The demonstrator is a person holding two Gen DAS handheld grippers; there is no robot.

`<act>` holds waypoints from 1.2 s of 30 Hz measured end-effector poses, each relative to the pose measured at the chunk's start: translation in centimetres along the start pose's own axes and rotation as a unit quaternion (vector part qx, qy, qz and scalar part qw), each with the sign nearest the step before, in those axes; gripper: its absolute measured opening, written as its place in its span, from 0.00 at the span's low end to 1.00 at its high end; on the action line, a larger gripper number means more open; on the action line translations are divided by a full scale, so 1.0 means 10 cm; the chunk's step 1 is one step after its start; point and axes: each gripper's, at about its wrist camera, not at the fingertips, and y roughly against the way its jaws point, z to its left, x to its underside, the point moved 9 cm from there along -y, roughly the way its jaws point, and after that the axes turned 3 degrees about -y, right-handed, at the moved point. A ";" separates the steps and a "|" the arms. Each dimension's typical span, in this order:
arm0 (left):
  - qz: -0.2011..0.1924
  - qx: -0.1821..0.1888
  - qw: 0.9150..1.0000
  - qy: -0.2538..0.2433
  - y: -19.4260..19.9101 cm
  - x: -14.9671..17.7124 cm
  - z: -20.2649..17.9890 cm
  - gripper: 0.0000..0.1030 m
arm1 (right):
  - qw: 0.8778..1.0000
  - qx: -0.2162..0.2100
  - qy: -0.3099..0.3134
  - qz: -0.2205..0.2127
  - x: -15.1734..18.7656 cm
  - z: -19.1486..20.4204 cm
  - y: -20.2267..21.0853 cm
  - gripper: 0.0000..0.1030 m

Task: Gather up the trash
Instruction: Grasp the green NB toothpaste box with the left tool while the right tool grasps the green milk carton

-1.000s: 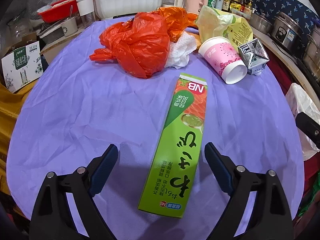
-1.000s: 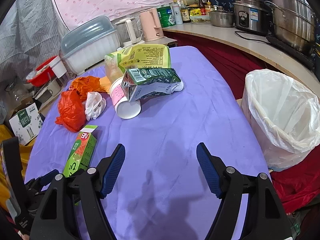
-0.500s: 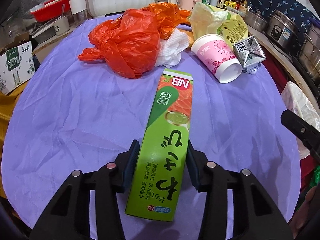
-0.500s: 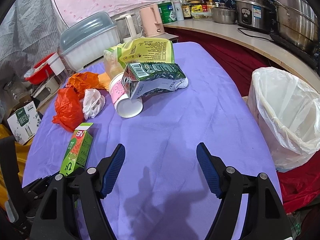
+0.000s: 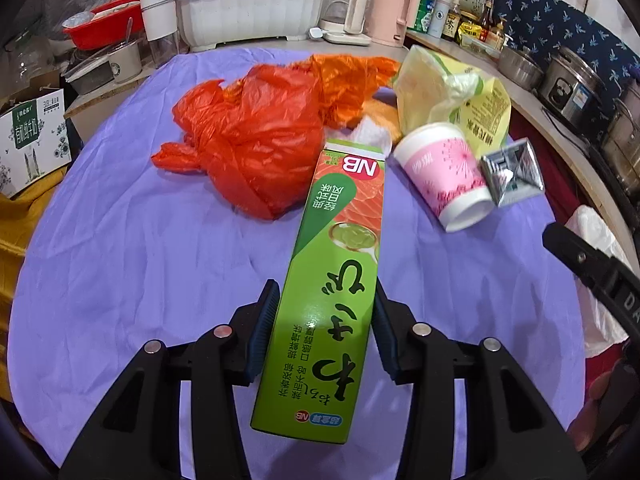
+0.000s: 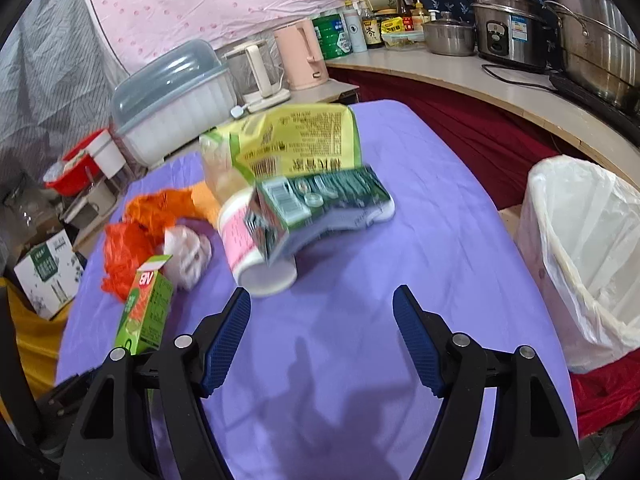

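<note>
Left claw [image 5: 324, 332] clenched on green box [image 5: 332, 276] mid-length, balanced for carrying; right claw [image 6: 322, 340] spread empty, facing paper cup [image 6: 256, 256] ahead.

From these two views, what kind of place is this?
Most likely a home kitchen or dining corner. A rice cooker and steel pots stand on a counter with sauce bottles, and a covered dish rack and pink kettle sit behind the purple-clothed table.
</note>
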 end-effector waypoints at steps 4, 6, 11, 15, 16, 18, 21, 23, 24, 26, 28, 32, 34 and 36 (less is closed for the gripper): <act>-0.007 0.005 1.000 -0.002 0.02 -0.14 -0.03 0.41 | 1.000 -0.002 -0.018 -0.020 -0.32 0.08 -0.04 0.69; -0.007 0.007 1.000 -0.003 0.01 -0.17 -0.04 0.41 | 0.999 0.001 -0.035 -0.028 -0.51 0.11 -0.11 0.70; -0.002 0.011 1.000 -0.006 -0.03 -0.18 -0.05 0.41 | 0.998 0.017 -0.051 -0.039 -0.77 0.16 -0.32 0.72; 0.002 0.014 1.000 -0.006 -0.06 -0.17 -0.04 0.41 | 0.998 0.032 -0.051 -0.012 -0.63 0.11 -0.51 0.72; 0.002 0.015 1.000 -0.006 -0.06 -0.17 -0.04 0.41 | 0.998 0.031 -0.053 -0.006 -0.55 0.08 -0.52 0.72; 0.004 0.017 1.000 -0.006 -0.07 -0.16 -0.04 0.41 | 0.998 0.028 -0.055 0.002 -0.42 0.04 -0.52 0.72; 0.006 0.019 1.000 -0.004 -0.09 -0.14 -0.05 0.41 | 0.998 0.023 -0.056 0.019 -0.19 -0.05 -0.52 0.72; 0.008 0.020 1.000 -0.003 -0.10 -0.12 -0.07 0.41 | 0.997 0.017 -0.064 0.035 -0.04 -0.13 -0.53 0.72; 0.010 0.021 1.000 -0.004 -0.10 -0.10 -0.08 0.41 | 0.997 0.018 -0.067 0.041 0.03 -0.17 -0.54 0.72; 0.011 0.021 1.000 -0.005 -0.11 -0.07 -0.11 0.41 | 0.996 0.020 -0.072 0.047 0.13 -0.25 -0.55 0.72; 0.013 0.021 1.000 -0.005 -0.12 -0.05 -0.14 0.41 | 0.995 0.020 -0.079 0.054 0.19 -0.32 -0.57 0.72; 0.016 0.020 1.000 -0.006 -0.14 -0.02 -0.18 0.41 | 0.995 0.020 -0.080 0.049 0.18 -0.37 -0.55 0.72; 0.017 0.019 1.000 -0.006 -0.14 -0.01 -0.20 0.41 | 0.996 0.020 -0.076 0.046 0.14 -0.37 -0.56 0.72; 0.018 0.019 1.000 -0.006 -0.15 -0.01 -0.23 0.41 | 0.996 0.018 -0.074 0.043 0.11 -0.36 -0.56 0.71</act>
